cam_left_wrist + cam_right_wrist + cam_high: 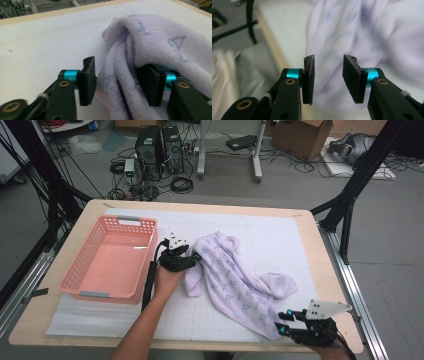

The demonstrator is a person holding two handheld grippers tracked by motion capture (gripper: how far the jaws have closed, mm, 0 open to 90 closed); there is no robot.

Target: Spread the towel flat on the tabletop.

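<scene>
Seemingly mid-way through handling the lilac cloth (235,275), between one hold and the next. Sprawled across the white mat (280,240) in the middle of the tabletop (310,222), just right of the pink basket (95,294) and not yet in it, running from a bunched end at the far left down to a thin tail at the near right edge.

Left gripper (195,256) at that bunched far-left end, between basket and cloth. Released rather than clenched — in the left gripper view a thick fold hanging between the jaws, draped over one pad, with a sliver of daylight before the other pad (87,80). No real grasp, then.

Right gripper (281,322) at the near right corner, beside the tail of the cloth. Also released: jaws apart in the right gripper view with nothing between them, only blurred lilac fabric beyond.

Judged from this: a let-go and re-grip stage, whether for folding or for a lift into the basket is hard to say. Next move calls for a fresh pinch on both ends — left closing on the fold already inside its jaws, right reaching in over the tail and taking an edge, not a loose wrinkle. Worth catching a single layer cleanly on each side, otherwise likely to bunch or slip on the lift.
</scene>
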